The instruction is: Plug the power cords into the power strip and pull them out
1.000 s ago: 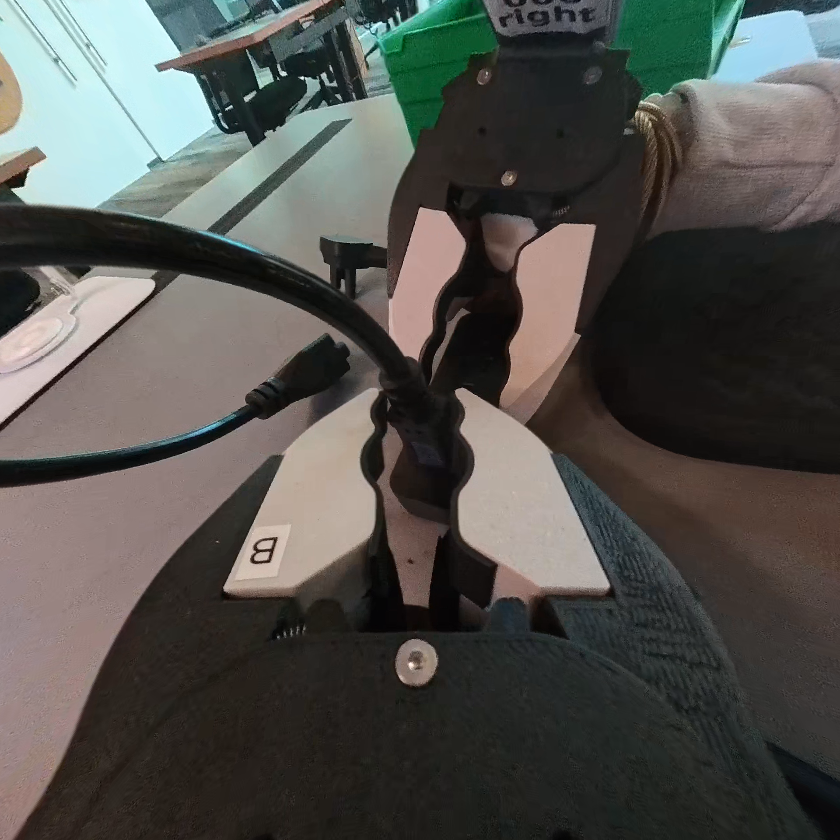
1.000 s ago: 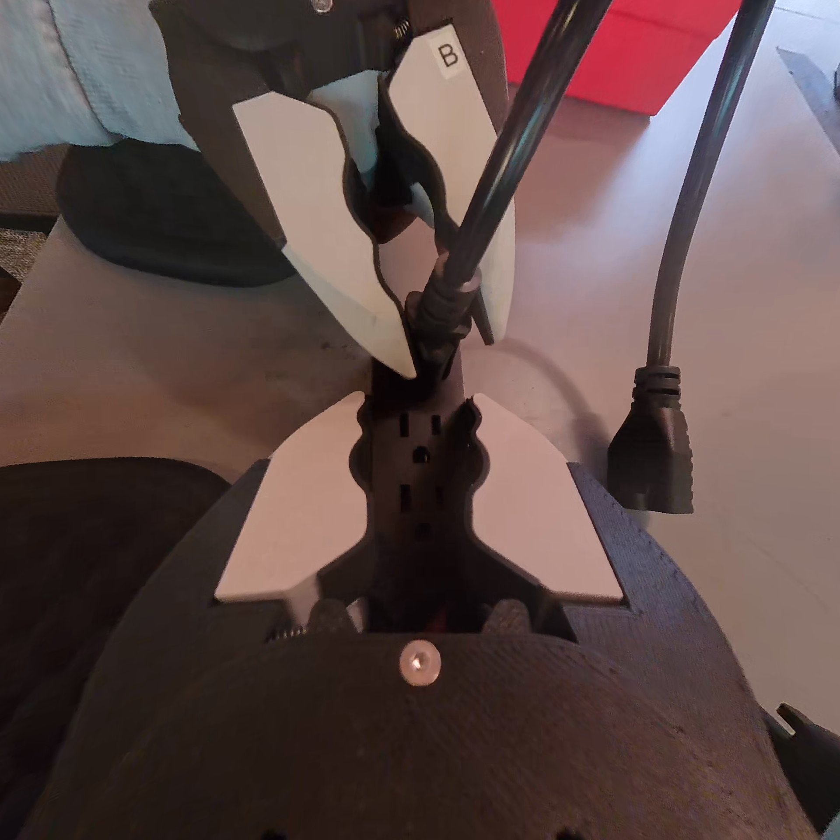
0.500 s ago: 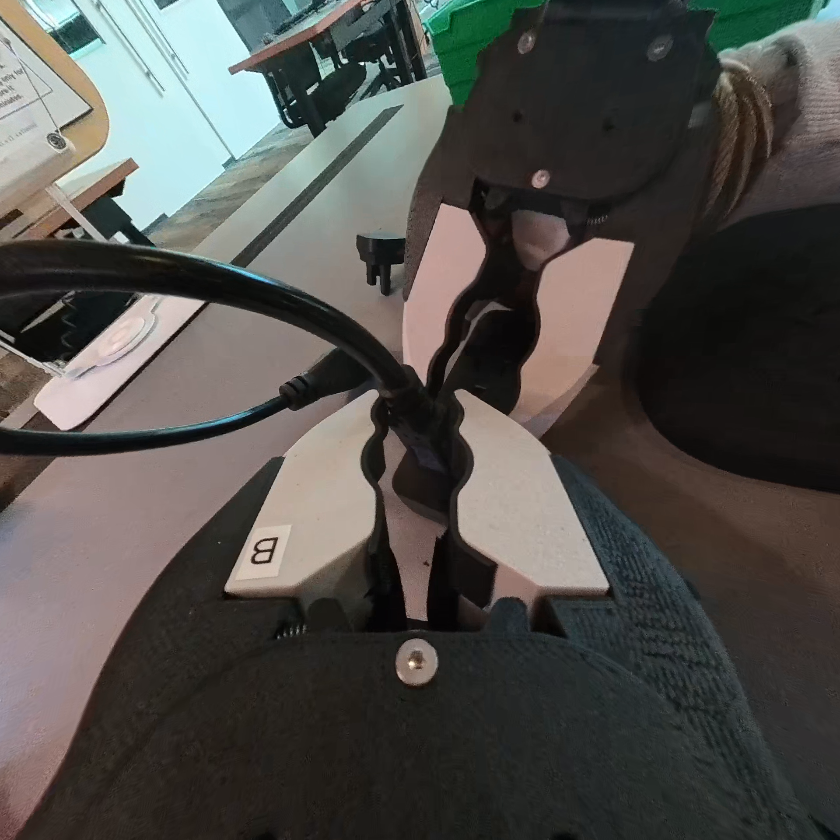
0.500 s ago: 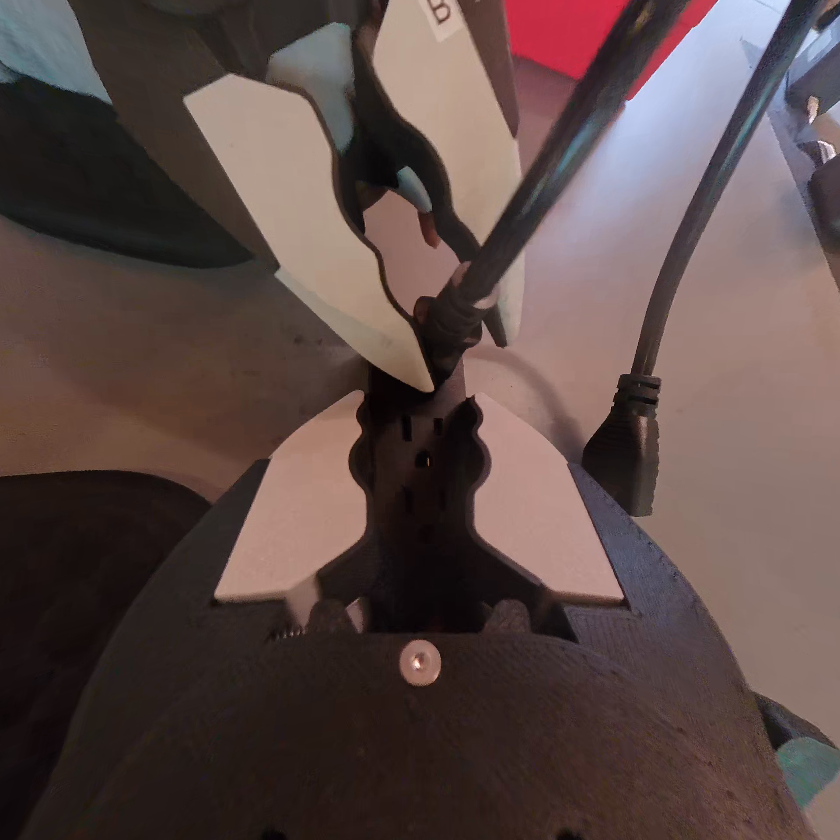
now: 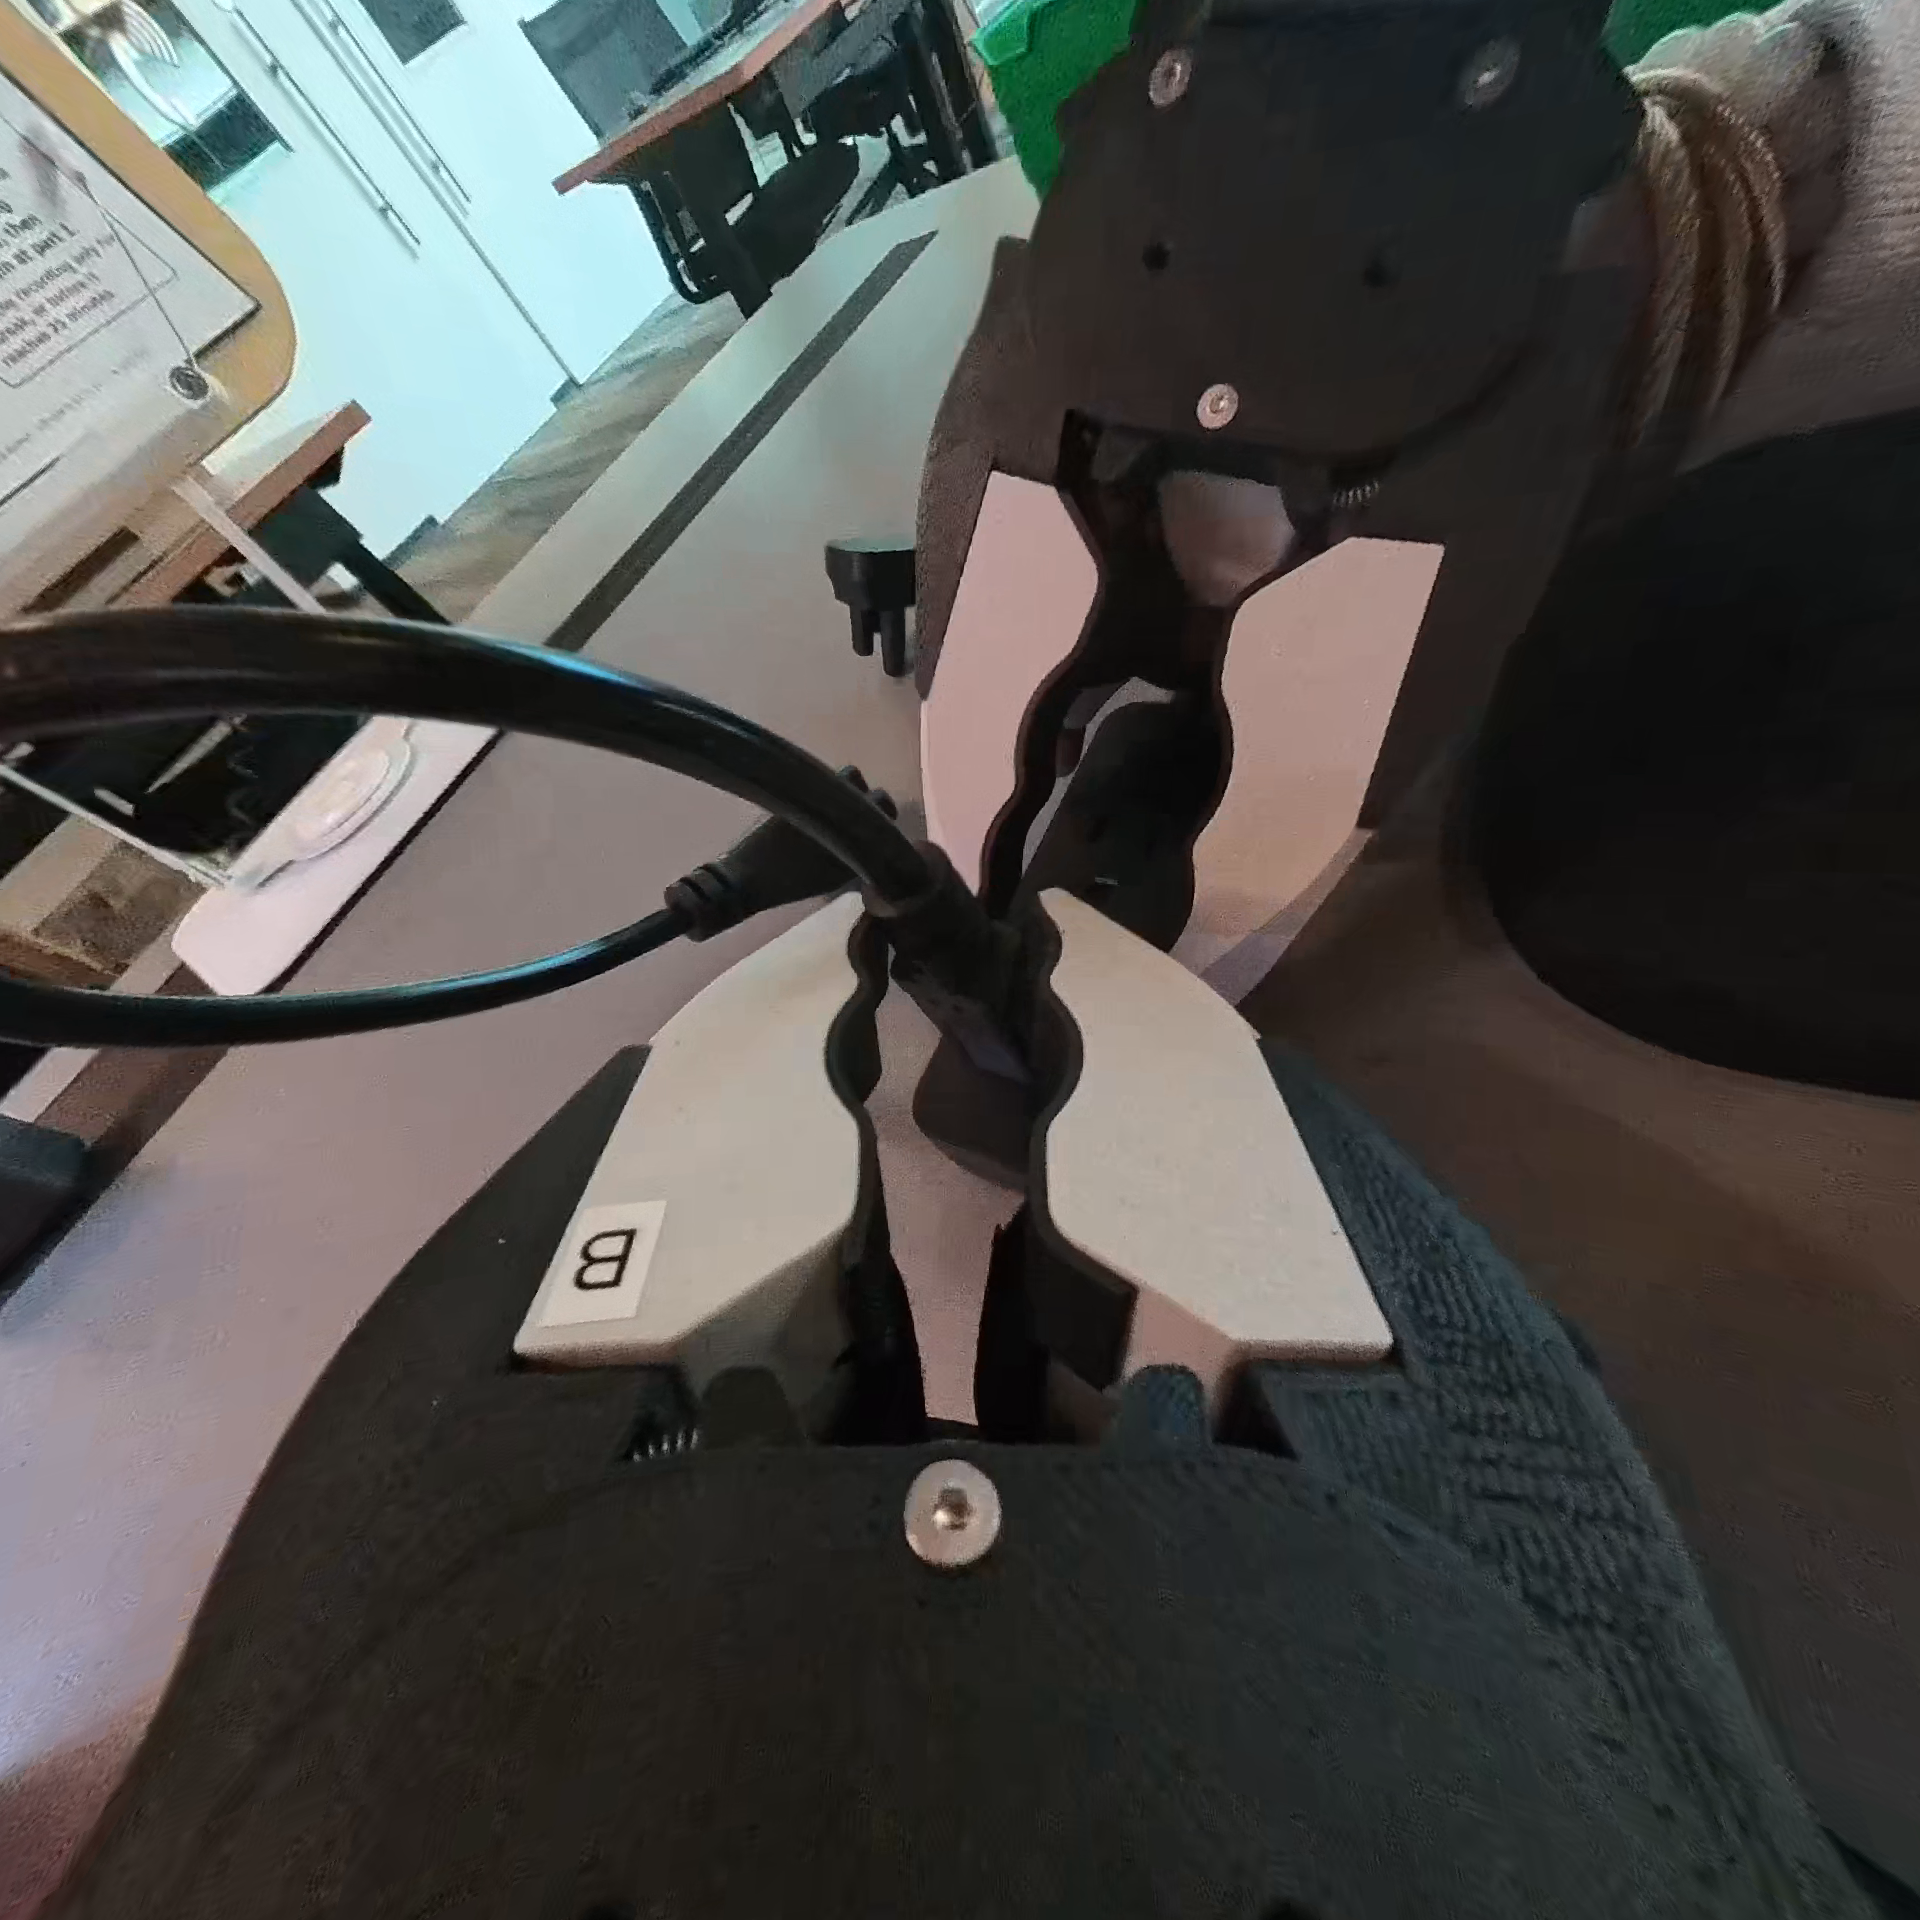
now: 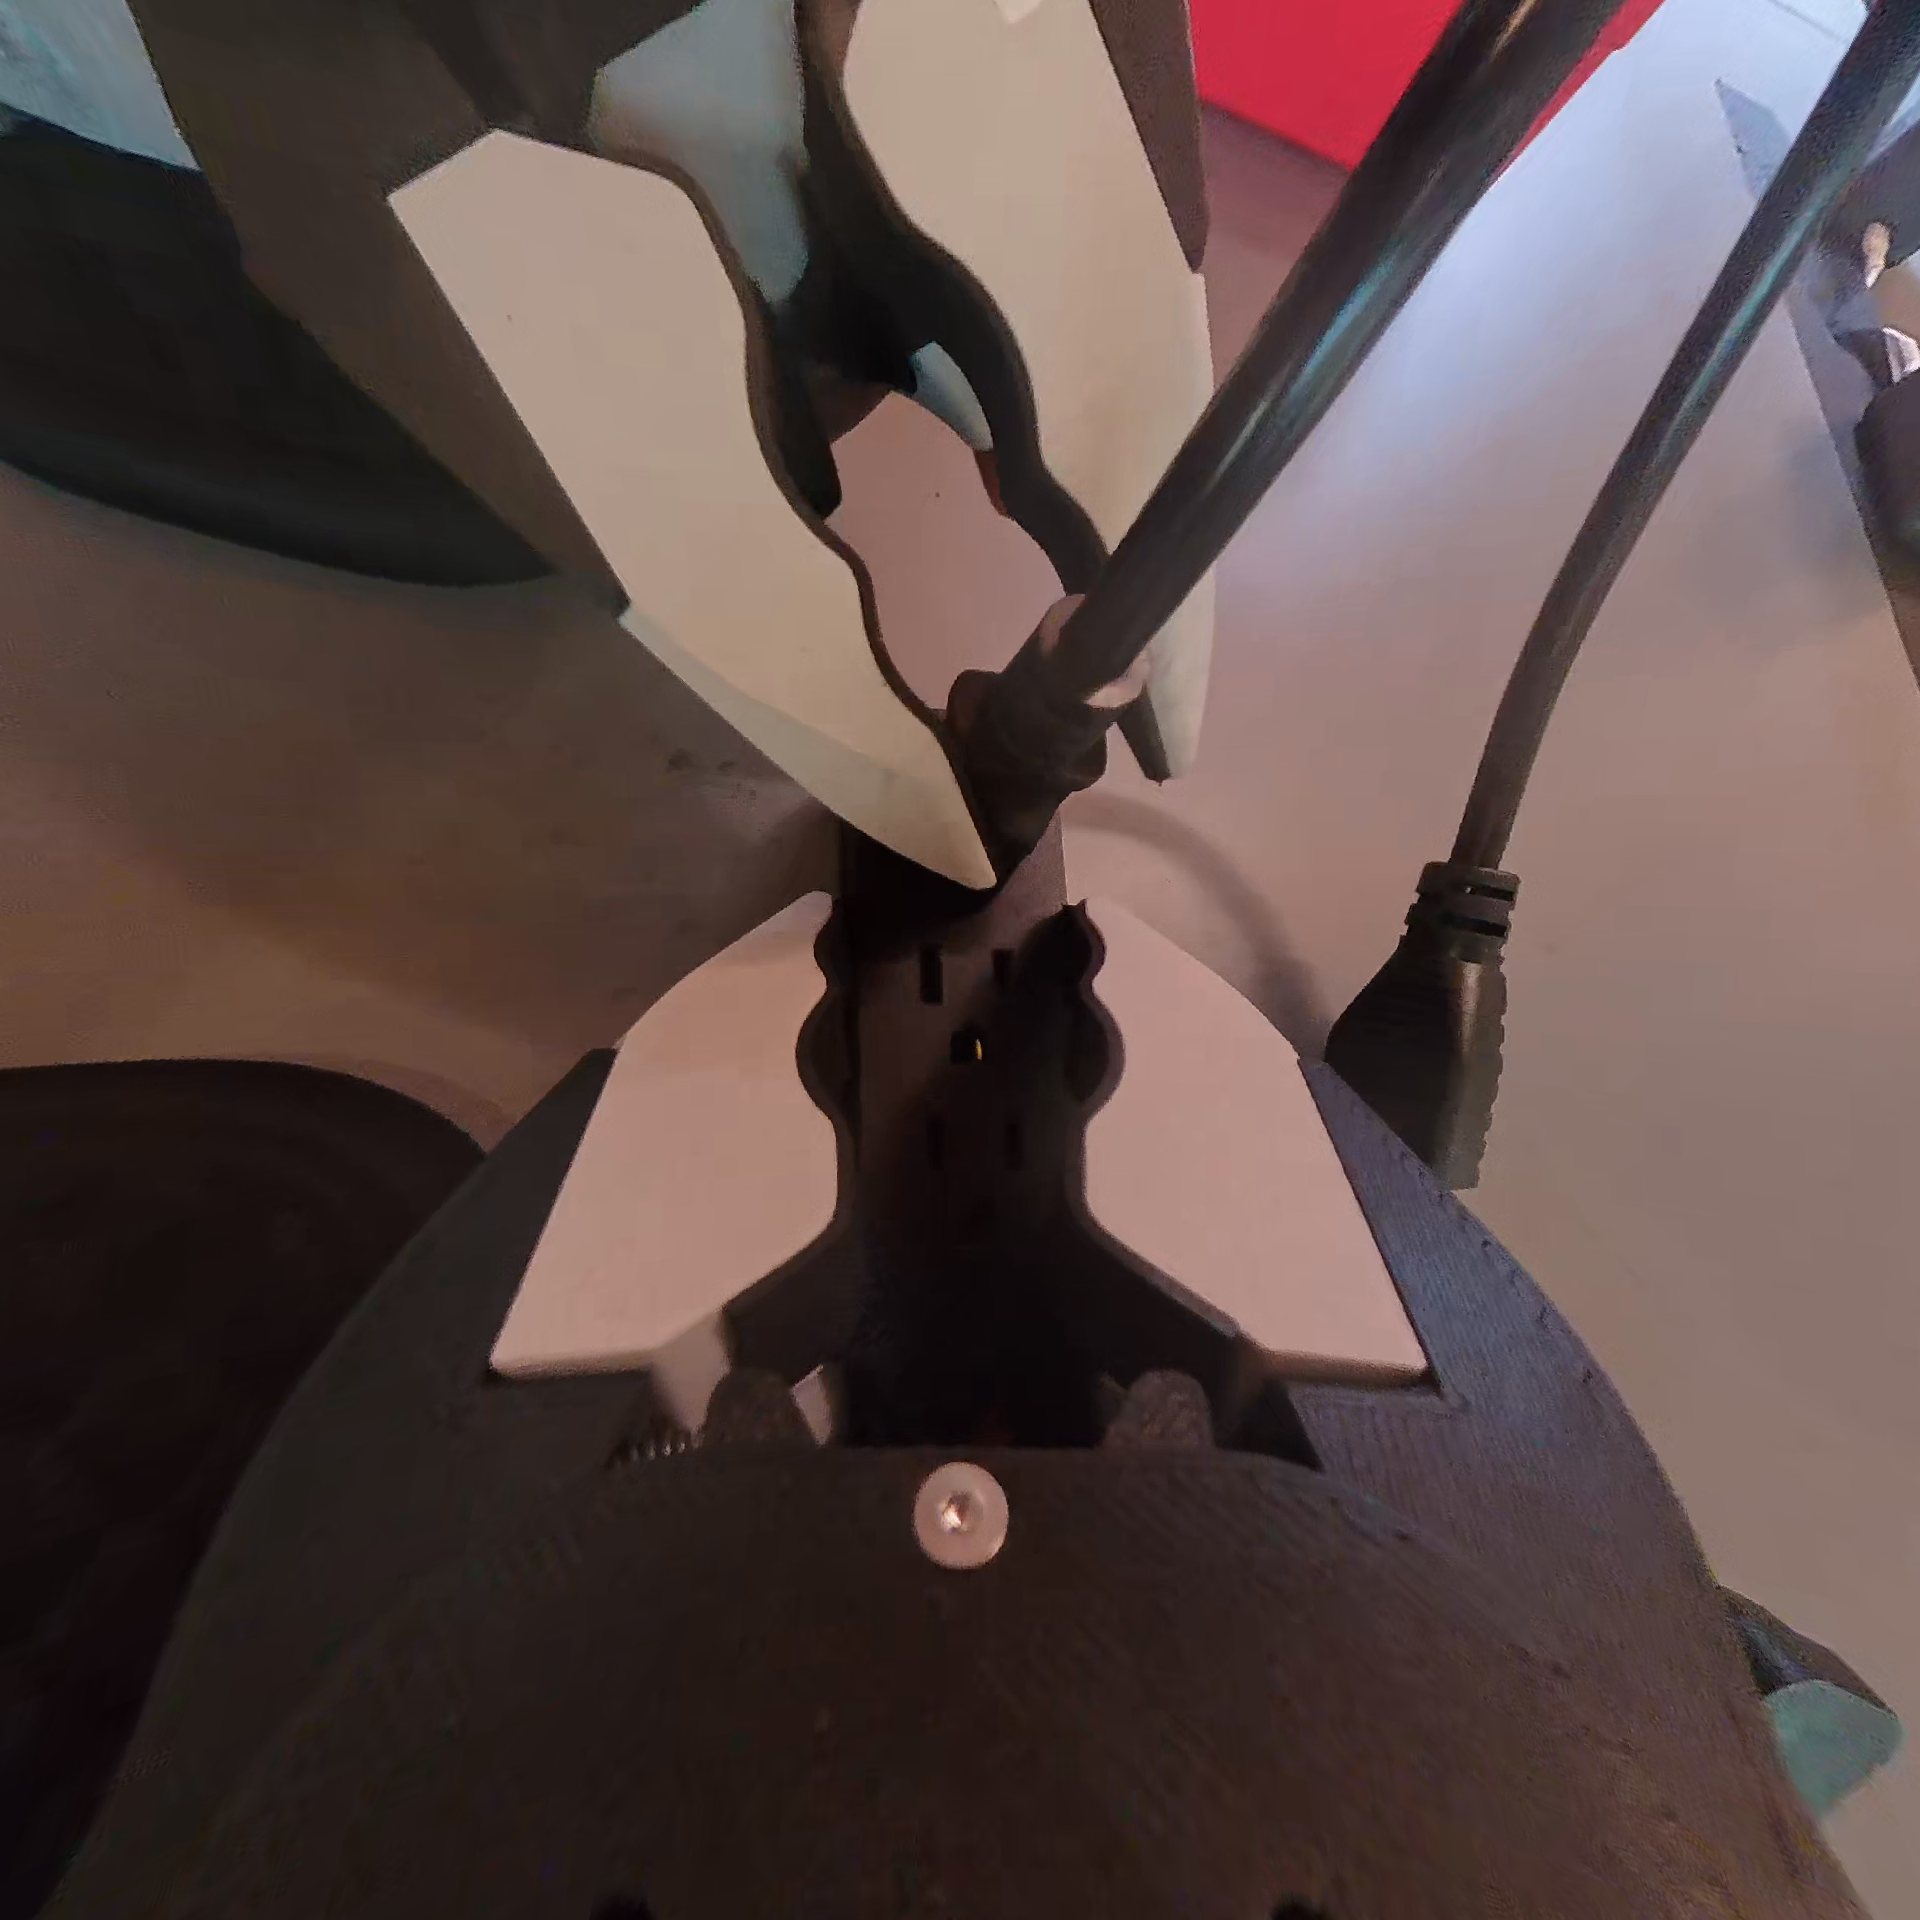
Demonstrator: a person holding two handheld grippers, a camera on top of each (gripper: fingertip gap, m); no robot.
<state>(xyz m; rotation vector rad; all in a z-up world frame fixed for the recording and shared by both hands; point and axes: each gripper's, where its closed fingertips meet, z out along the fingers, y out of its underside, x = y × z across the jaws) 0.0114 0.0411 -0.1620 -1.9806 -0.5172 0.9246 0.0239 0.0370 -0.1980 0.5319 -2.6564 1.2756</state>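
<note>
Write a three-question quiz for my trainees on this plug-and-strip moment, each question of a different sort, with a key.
1. True or false: the left gripper is shut on the plug of a black power cord.
2. Multiple choice: what does the right gripper hold? A) a red box B) the black power strip C) nothing
3. Fill in: a second cord's connector lies on the ____ beside the right gripper.

Key
1. True: the plug sits clamped at the fingertips.
2. B: the strip, outlets showing, sits between its fingers.
3. table
</note>
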